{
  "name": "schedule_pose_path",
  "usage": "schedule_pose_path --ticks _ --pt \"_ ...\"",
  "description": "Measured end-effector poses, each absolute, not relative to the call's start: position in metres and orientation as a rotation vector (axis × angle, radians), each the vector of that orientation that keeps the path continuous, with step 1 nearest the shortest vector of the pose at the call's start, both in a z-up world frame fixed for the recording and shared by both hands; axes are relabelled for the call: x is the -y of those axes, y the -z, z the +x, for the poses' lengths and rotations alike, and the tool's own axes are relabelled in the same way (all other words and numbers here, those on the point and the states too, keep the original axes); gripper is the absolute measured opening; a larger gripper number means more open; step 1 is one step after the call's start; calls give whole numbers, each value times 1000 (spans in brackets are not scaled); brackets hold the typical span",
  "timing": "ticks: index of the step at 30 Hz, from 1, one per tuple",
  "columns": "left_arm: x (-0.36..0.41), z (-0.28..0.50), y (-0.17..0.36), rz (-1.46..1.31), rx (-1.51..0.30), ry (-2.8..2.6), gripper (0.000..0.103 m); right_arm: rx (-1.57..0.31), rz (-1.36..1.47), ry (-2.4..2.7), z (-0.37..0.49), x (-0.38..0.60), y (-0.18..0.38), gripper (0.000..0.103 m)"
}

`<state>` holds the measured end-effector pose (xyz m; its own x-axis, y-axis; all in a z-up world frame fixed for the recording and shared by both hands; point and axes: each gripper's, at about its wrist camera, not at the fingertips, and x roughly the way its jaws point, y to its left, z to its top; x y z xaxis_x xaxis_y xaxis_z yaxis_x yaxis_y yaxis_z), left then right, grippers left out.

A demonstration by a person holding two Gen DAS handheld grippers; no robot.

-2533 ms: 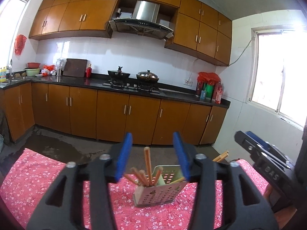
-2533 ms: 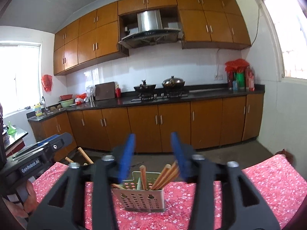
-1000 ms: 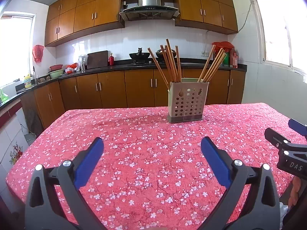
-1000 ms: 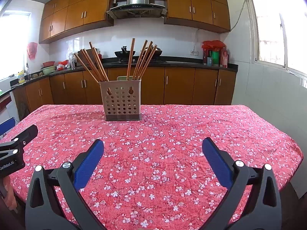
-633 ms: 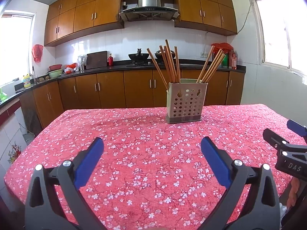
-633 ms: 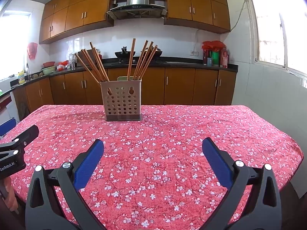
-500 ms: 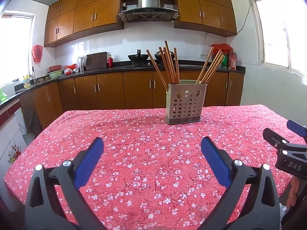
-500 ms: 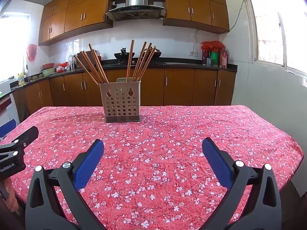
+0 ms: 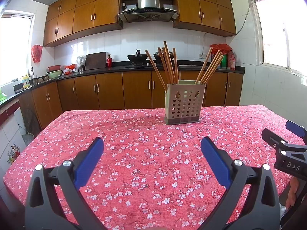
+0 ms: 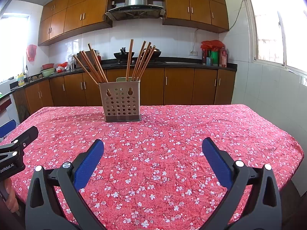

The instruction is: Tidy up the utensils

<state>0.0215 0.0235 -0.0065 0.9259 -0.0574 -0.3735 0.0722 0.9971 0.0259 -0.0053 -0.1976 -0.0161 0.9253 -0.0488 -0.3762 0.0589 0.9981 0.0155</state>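
The counter (image 9: 80, 126), spread with a red flowered cloth, lies bare on my near side, which I take to mean nothing loose is left to gather. At its far middle stands the perforated holder (image 9: 184, 104), upright, with the wooden chopsticks (image 9: 168, 65) leaning in two fans inside it. I hold my left tool (image 9: 152, 154) and right tool (image 10: 153, 154) low over the near edge, well apart from the holder, both spread wide and carrying nothing.

Bright daylight, blown-out windows (image 9: 284, 28), sharp focus, perhaps mild glare, fisheye-bent edges
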Motion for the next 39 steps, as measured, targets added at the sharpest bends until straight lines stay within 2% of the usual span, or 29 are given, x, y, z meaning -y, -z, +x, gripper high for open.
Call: schedule_pose_path --ticks 39 --pt "-25 23 8 40 -385 74 99 -390 34 63 -5 197 20 101"
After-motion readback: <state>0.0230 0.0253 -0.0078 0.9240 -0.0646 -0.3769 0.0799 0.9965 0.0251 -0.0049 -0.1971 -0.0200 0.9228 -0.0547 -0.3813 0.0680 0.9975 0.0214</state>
